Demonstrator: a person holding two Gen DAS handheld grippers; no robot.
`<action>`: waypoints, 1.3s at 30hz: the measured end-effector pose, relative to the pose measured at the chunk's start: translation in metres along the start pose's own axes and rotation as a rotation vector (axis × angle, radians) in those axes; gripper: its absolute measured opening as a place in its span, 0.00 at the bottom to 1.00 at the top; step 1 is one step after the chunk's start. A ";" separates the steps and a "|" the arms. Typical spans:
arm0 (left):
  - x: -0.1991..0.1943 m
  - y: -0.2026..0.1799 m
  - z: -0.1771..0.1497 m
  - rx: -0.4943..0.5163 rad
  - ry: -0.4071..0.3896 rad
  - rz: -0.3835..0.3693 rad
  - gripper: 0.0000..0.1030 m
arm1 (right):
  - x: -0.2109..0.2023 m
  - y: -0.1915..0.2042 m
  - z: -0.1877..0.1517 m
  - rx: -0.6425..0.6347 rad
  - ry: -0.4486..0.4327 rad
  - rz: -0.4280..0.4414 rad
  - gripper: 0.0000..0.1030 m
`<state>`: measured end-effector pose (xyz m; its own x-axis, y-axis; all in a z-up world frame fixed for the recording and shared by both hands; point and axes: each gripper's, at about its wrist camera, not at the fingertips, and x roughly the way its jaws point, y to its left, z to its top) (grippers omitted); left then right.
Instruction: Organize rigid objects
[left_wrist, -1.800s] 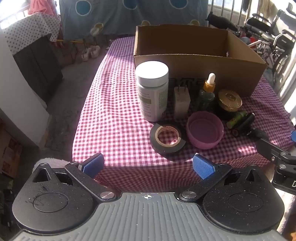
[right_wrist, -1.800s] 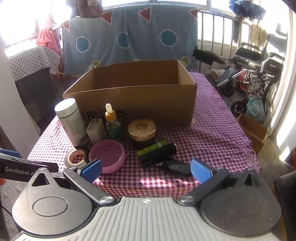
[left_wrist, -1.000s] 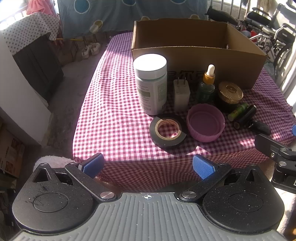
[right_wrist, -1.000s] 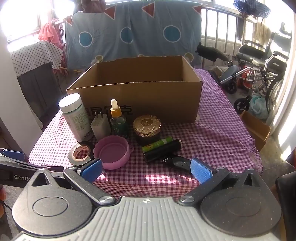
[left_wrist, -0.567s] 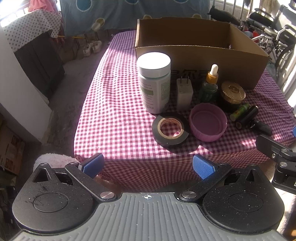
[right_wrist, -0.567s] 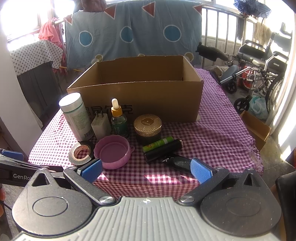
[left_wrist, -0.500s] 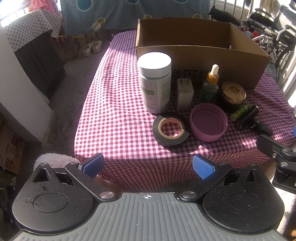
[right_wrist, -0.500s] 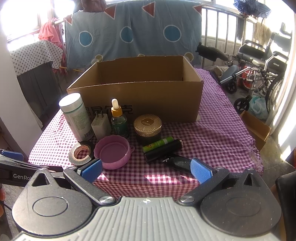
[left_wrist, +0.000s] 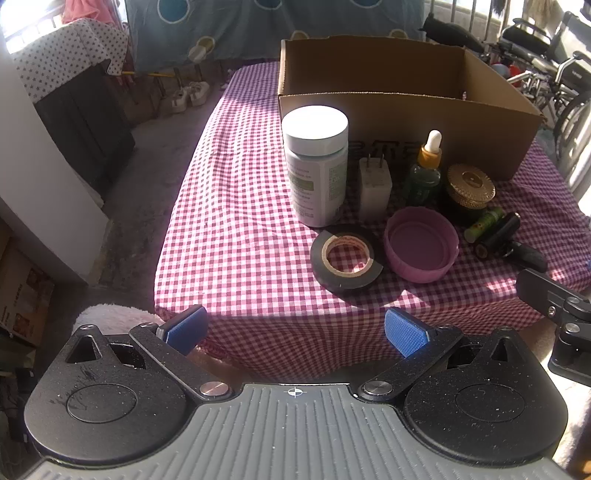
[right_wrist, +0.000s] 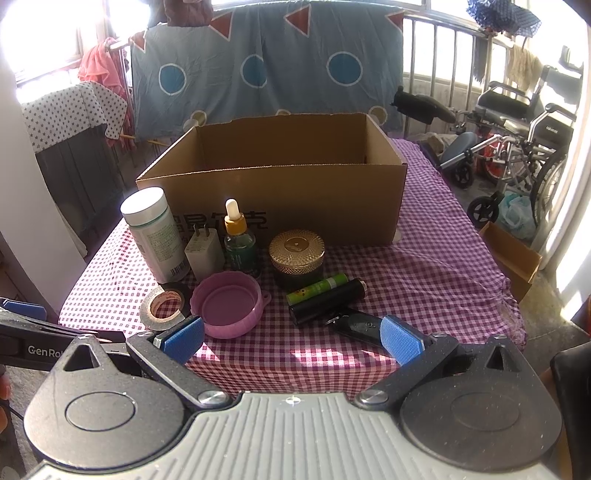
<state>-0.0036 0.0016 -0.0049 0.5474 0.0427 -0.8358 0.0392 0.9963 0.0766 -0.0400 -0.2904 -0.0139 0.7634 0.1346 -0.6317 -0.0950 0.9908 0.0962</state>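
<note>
Box (right_wrist: 288, 199) at back; bottle (right_wrist: 155, 236), charger (right_wrist: 204, 253), dropper (right_wrist: 239, 240), jar (right_wrist: 296, 258) before it; tape (right_wrist: 164, 304), lid (right_wrist: 227, 304) nearest.

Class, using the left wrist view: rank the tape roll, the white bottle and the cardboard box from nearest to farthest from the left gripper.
1. Tape roll: flat near the table's front edge, just ahead of the left gripper.
2. White bottle: upright behind the tape.
3. Cardboard box: at the back, behind everything.
</note>
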 end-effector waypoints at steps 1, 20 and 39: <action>0.000 0.000 0.000 0.000 0.000 0.000 0.99 | 0.000 0.000 0.000 0.000 0.000 0.001 1.00; 0.002 0.002 0.001 -0.005 0.008 0.008 0.99 | 0.001 0.000 0.001 -0.002 0.003 0.001 1.00; 0.007 0.003 0.004 -0.005 0.022 0.016 0.99 | 0.008 0.003 0.004 -0.003 0.005 0.008 1.00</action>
<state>0.0039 0.0044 -0.0086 0.5298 0.0600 -0.8460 0.0268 0.9958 0.0874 -0.0309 -0.2868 -0.0156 0.7597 0.1428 -0.6344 -0.1035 0.9897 0.0989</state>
